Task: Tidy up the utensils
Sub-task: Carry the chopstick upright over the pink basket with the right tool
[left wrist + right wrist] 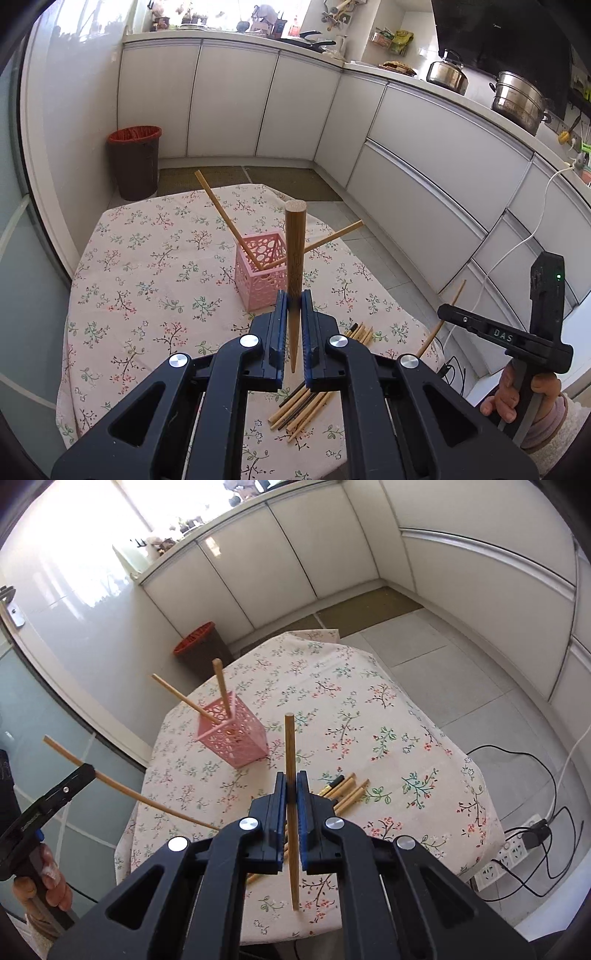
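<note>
Left wrist view: a chopstick (294,258) is pinched tight by the left gripper (294,302); another chopstick (290,805) is clamped upright by the right gripper (291,786), pink basket (236,738) nearby.

We can read only one word: the white letters "DAS". They sit on a small label on the black plastic right gripper (503,336), seen from its side, off to the right of the pink plastic basket with round holes (261,273). Nothing else has words.
</note>
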A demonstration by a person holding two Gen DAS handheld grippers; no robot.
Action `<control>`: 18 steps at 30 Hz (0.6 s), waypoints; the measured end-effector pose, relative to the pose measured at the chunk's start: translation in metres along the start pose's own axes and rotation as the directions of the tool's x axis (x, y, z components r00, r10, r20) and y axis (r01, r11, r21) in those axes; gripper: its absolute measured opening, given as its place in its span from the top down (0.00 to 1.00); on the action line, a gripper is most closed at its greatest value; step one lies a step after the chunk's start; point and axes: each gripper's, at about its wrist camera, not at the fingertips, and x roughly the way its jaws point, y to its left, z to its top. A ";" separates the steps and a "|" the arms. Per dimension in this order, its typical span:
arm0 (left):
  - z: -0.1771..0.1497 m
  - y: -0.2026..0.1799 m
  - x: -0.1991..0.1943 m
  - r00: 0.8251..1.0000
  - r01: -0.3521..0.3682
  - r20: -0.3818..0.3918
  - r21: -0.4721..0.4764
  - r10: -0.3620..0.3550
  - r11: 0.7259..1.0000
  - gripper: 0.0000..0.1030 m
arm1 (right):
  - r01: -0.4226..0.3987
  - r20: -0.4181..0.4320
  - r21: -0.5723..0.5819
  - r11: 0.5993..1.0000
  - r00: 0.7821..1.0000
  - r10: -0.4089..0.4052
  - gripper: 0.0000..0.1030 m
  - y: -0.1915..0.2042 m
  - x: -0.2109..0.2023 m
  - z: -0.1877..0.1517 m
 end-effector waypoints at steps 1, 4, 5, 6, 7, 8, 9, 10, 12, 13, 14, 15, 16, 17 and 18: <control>0.004 0.000 -0.002 1.000 -0.002 0.008 -0.001 0.002 1.000 0.94 | -0.016 0.010 -0.008 1.000 1.000 0.016 0.95 0.005 -0.007 0.003; 0.017 -0.004 -0.010 0.999 -0.009 0.036 0.001 0.009 1.000 0.94 | -0.068 0.057 -0.037 0.997 0.996 0.070 0.95 0.025 -0.029 0.019; 0.023 -0.006 -0.012 0.999 -0.014 0.047 0.006 0.014 1.000 0.94 | -0.087 0.077 -0.052 0.995 0.993 0.091 0.95 0.032 -0.037 0.027; 0.029 -0.008 -0.015 0.998 -0.021 0.060 0.011 0.021 1.000 0.94 | -0.101 0.102 -0.068 0.993 0.989 0.107 0.95 0.040 -0.044 0.034; 0.037 -0.009 -0.018 0.997 -0.028 0.075 0.015 0.027 0.999 0.94 | -0.114 0.128 -0.086 0.990 0.984 0.125 0.95 0.049 -0.051 0.043; 0.044 -0.010 -0.020 0.995 -0.033 0.089 0.017 0.032 0.999 0.94 | -0.127 0.151 -0.102 0.987 0.978 0.141 0.95 0.057 -0.057 0.052; 0.051 -0.012 -0.022 0.994 -0.037 0.105 0.018 0.035 0.999 0.94 | -0.136 0.177 -0.118 0.984 0.972 0.156 0.95 0.065 -0.061 0.062; 0.059 -0.013 -0.024 0.992 -0.043 0.122 0.018 0.040 0.999 0.94 | -0.143 0.203 -0.130 0.981 0.965 0.167 0.95 0.073 -0.064 0.073; 0.072 -0.015 -0.025 0.987 -0.062 0.150 0.022 0.058 0.998 0.94 | -0.154 0.246 -0.153 0.976 0.951 0.188 0.95 0.087 -0.065 0.092; 0.078 -0.016 -0.024 0.984 -0.076 0.161 0.026 0.071 0.997 0.94 | -0.151 0.268 -0.163 0.975 0.944 0.191 0.95 0.094 -0.063 0.102; 0.084 -0.016 -0.022 0.982 -0.087 0.171 0.028 0.081 0.996 0.94 | -0.148 0.292 -0.170 0.974 0.937 0.193 0.95 0.100 -0.059 0.111; 0.089 -0.015 -0.020 0.980 -0.097 0.179 0.026 0.091 0.995 0.94 | -0.143 0.307 -0.178 0.974 0.932 0.193 0.94 0.106 -0.055 0.118; 0.094 -0.014 -0.017 0.978 -0.105 0.186 0.021 0.099 0.994 0.94 | -0.138 0.318 -0.182 0.974 0.929 0.191 0.94 0.110 -0.048 0.126; 0.097 -0.012 -0.013 0.977 -0.105 0.188 0.016 0.100 0.994 0.94 | -0.128 0.329 -0.185 0.974 0.926 0.185 0.94 0.113 -0.041 0.131; 0.101 -0.009 -0.008 0.978 -0.104 0.185 0.008 0.101 0.995 0.94 | -0.110 0.342 -0.191 0.975 0.924 0.171 0.94 0.116 -0.031 0.136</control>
